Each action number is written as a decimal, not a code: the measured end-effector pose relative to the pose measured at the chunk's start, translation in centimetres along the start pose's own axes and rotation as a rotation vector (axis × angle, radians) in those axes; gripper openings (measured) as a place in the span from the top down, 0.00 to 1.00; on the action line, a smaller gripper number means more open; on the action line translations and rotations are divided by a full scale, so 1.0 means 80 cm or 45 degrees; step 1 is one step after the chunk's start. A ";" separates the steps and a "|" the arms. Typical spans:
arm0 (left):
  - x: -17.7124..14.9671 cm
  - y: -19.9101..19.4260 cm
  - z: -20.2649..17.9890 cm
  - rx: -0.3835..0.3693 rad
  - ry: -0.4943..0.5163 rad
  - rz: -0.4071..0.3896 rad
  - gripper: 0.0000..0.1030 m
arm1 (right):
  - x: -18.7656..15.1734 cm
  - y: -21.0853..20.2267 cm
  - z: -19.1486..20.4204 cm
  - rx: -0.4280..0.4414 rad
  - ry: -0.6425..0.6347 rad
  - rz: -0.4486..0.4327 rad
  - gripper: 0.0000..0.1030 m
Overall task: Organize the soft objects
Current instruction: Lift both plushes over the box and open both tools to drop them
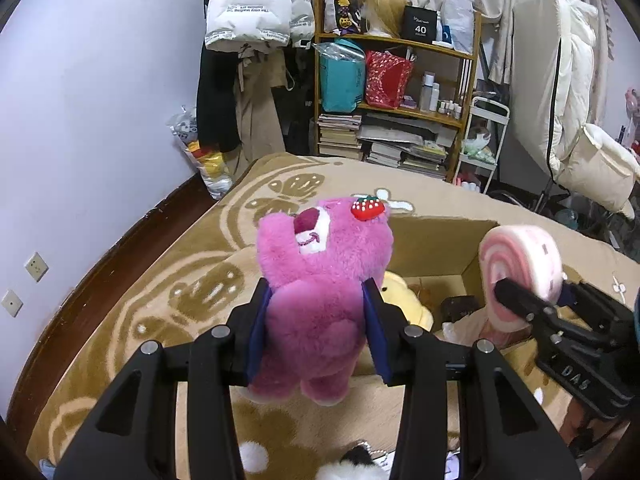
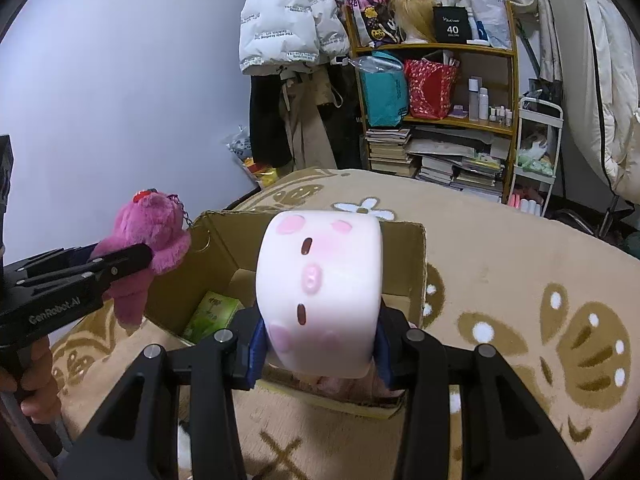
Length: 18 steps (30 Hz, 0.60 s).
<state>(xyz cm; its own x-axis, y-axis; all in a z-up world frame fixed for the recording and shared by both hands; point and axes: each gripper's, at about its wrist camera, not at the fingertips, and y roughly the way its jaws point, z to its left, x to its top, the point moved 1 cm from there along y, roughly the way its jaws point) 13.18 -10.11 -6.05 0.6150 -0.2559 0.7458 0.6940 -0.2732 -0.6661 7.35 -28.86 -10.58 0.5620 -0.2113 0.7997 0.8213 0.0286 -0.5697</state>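
Over the cardboard box (image 2: 404,264) on the patterned blanket (image 2: 520,280), both my hands are full. My left gripper (image 1: 318,320) is clamped on the pink plush bear (image 1: 320,280), blue pads squeezing its fuzzy middle from either side, the head with the red strawberry patch (image 1: 367,208) pointing away from me, its feet dangling near my side of the box. In the right wrist view that bear hangs just left of the box's left wall, a little chain swinging off its head. My right gripper (image 2: 320,344) is closed on the pink roll-shaped plush (image 2: 320,292), pads pressed into both flat ends, its little face with dash eyes and oval nose turned up at me. It sits above the near edge of the box, over the opening. Down inside the box I can see a yellow plush (image 1: 404,300) against the left side, a green packet (image 2: 210,314) on the floor of it, and something dark I cannot make out. Beyond the box's far wall stands the wooden shelf (image 1: 400,42) with stacked books.
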 end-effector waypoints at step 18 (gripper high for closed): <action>-0.007 0.025 -0.003 0.021 -0.014 0.056 0.30 | -0.009 0.023 -0.005 0.069 0.015 0.072 0.43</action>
<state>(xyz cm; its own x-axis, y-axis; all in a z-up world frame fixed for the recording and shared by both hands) 14.18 -10.72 -7.79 0.6493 -0.2569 0.7158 0.6722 -0.2464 -0.6982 8.41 -29.07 -12.24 0.6070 -0.2196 0.7638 0.7924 0.0935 -0.6028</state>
